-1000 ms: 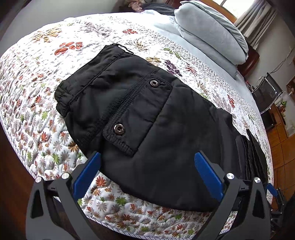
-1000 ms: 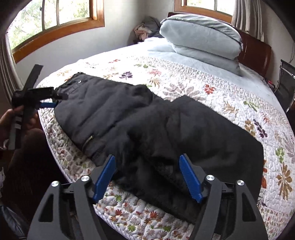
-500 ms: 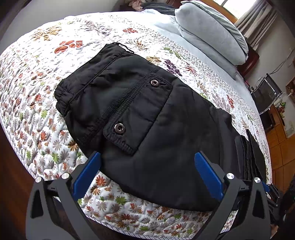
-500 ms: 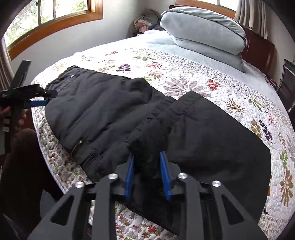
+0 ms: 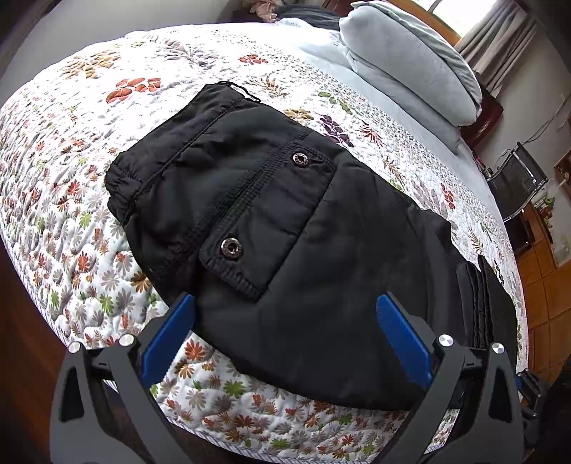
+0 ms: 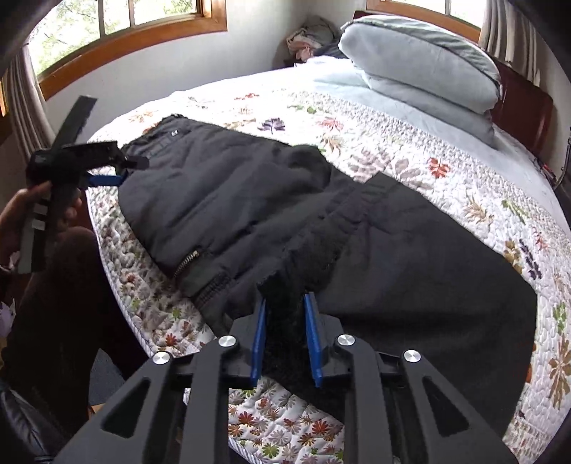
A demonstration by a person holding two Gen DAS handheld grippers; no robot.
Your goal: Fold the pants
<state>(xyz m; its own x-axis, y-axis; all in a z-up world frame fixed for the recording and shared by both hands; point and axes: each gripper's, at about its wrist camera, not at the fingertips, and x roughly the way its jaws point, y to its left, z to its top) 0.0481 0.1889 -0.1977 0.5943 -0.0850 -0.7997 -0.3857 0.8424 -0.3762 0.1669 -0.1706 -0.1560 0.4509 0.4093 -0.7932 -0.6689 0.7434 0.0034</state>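
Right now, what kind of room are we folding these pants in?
Most likely a bedroom: the black pants lie on a bed with a floral quilt, stacked grey pillows rest against a wooden headboard, and a curtained window stands behind.

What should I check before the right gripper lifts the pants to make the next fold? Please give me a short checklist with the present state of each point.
1. Right gripper has cloth between its fingers: ok, a bunch of the black pants is pinched at the near edge.
2. Grip holds all layers: cannot tell, the cloth hides them.
3. Left gripper is ready: not ok for holding, it is open, with its fingers on either side of the waist end's near edge.
4. Waist end lies flat: ok, the pocket flap is smooth and its snaps show.
5. Room on the quilt behind the pants: ok.
6. Pillows are apart from the pants: ok.
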